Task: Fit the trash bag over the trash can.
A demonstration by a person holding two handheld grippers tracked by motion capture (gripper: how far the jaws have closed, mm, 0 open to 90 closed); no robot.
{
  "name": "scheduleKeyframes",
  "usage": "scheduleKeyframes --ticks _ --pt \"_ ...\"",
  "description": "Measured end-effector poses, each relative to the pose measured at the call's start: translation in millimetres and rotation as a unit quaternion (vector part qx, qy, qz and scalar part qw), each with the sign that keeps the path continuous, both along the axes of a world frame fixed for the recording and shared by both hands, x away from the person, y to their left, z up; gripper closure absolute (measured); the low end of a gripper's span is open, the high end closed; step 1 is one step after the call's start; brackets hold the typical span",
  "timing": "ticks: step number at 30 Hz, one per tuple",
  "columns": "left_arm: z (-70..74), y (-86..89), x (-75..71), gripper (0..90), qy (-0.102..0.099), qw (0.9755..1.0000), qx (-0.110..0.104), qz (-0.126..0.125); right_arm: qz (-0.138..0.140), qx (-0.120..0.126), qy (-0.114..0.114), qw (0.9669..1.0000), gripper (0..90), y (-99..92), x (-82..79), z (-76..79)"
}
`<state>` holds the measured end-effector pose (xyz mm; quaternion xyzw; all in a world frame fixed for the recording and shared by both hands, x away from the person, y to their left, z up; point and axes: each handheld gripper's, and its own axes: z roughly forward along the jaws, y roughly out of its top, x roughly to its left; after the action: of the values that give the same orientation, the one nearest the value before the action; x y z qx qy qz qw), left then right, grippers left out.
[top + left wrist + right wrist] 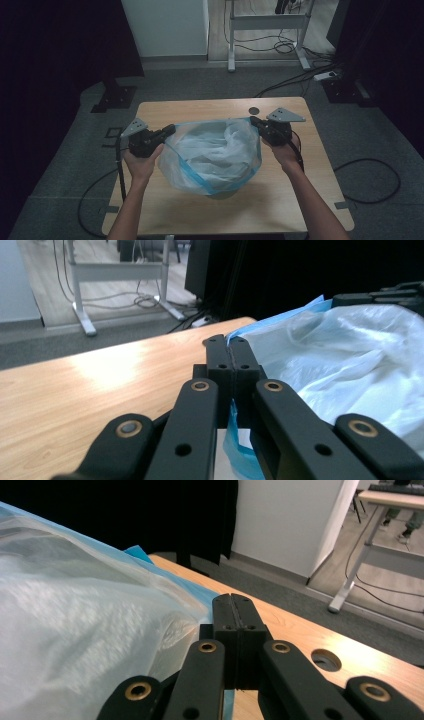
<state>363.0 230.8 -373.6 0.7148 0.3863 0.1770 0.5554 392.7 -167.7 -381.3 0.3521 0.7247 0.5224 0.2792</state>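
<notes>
Because we have each set of jaws pressed together on a blue edge of the clear plastic bag (212,155), left gripper (169,131) and right gripper (256,121) pull apart, apparently stretching its mouth so it hangs between them over the table (280,200).

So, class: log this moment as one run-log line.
left gripper: shut on bag | right gripper: shut on bag | bag: stretched between, above table

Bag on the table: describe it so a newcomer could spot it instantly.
On the light wooden table, look midway between the person's two hand-held grippers. The plastic bag hangs stretched there, the left gripper and right gripper each clamping a top corner. It is translucent, crinkled, and edged with a blue strip.
</notes>
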Motion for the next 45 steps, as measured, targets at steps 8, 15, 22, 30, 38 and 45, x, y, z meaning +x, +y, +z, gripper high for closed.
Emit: scheduleKeyframes --ticks 8,15,22,30,38,45 --pt "-18.5 -5.0 21.1 89.6 0.033 0.9994 0.010 0.005 -0.018 -0.001 0.034 0.9993 88.8 2.4 24.3 -23.2" --pt "-26.3 -5.9 31.7 89.6 0.058 0.9980 0.022 0.010 -0.018 0.001 0.061 0.9980 88.8 9.6 36.4 -40.0" --pt "-39.3 -7.9 41.7 89.7 0.089 0.9956 0.025 0.019 -0.019 0.002 0.082 0.9964 88.8 15.7 44.9 -48.9" --pt "-50.3 -0.9 38.3 89.7 0.098 0.9950 0.009 0.015 -0.027 0.008 0.105 0.9940 88.6 9.6 46.9 -63.4" --pt "-39.1 1.5 27.4 89.6 0.080 0.9967 0.006 0.015 -0.070 0.078 0.046 0.9935 65.5 -14.8 22.1 -32.9" --pt "-37.7 3.4 19.3 89.5 0.075 0.9971 0.006 0.016 -0.022 0.088 0.018 0.9957 55.2 -25.4 -28.4 -2.8"
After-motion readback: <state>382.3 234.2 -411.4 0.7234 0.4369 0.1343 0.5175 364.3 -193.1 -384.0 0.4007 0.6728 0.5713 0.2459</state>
